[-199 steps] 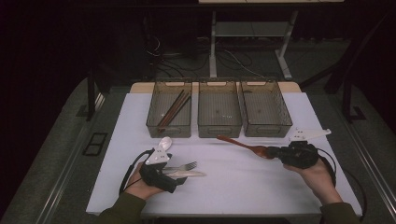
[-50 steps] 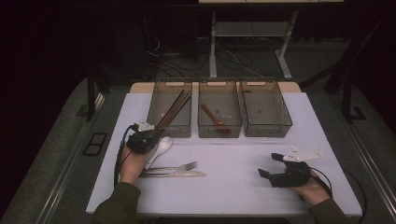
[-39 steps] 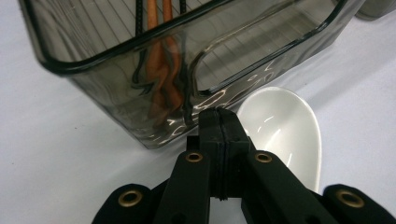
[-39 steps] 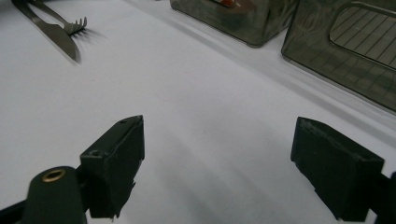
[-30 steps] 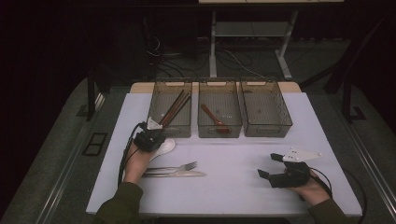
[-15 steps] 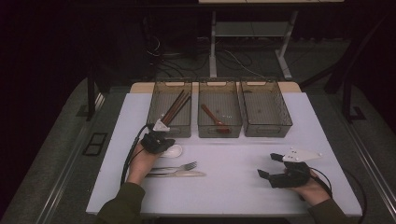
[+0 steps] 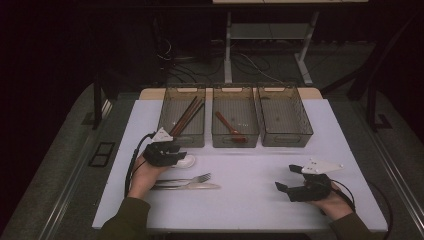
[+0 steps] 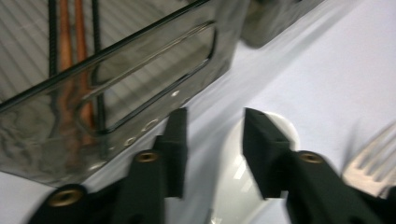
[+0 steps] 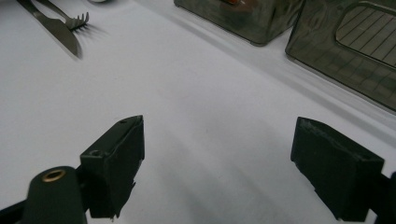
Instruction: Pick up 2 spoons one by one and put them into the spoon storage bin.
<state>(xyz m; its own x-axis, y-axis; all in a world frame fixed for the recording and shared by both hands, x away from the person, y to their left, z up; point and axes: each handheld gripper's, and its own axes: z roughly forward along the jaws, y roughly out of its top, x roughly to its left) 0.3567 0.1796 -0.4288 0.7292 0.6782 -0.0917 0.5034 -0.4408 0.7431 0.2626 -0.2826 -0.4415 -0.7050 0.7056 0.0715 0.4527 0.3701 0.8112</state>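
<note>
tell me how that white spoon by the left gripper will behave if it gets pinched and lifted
The white spoon looks glossy and hard, so it is likely stiff but slippery between the left gripper's flat black jaws, which stand open over it. Its curved bowl may rock or skid on the smooth table when nudged. If it is ceramic, it could chip when dropped.
</note>
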